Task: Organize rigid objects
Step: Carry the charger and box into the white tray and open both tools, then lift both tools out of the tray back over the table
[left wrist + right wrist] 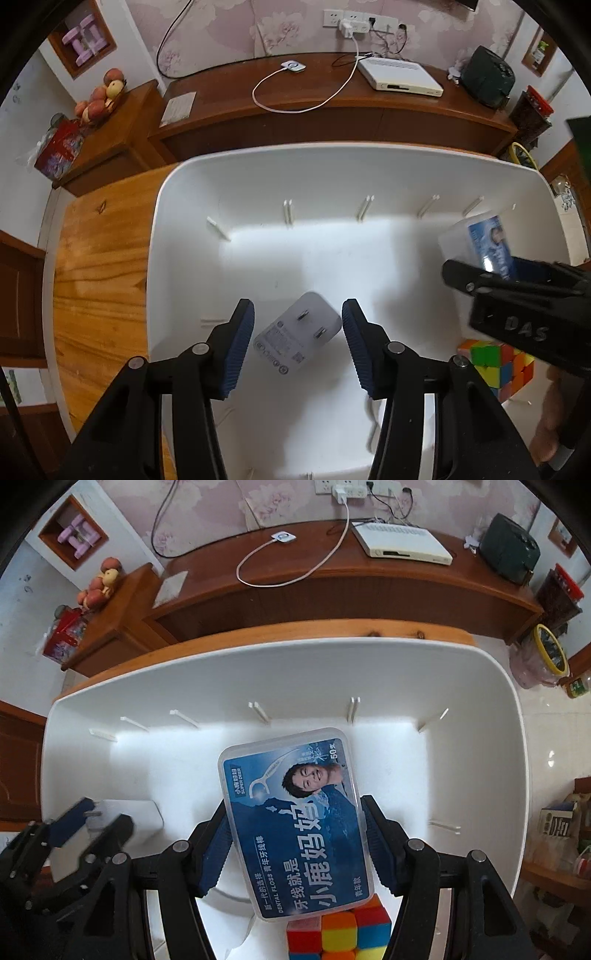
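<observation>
A white bin [184, 206] sits on a wooden table; it also shows in the right wrist view [509, 738]. A white plug charger [295, 332] lies on the bin floor, prongs up, between the open fingers of my left gripper [297, 325], apart from both pads. My right gripper [295, 834] is shut on a blue dental floss box [295, 823] and holds it over the bin, above a colourful puzzle cube [340, 934]. The cube [498, 362] and the floss box [484, 240] also show at the right of the left wrist view.
A wooden cabinet [332, 110] stands behind the table with a white set-top box [399, 74], a charging cable [303, 107] and a dark bag [487, 74]. A fruit basket [103, 96] sits on a side cabinet. The bin's inner walls carry thin divider ribs [288, 212].
</observation>
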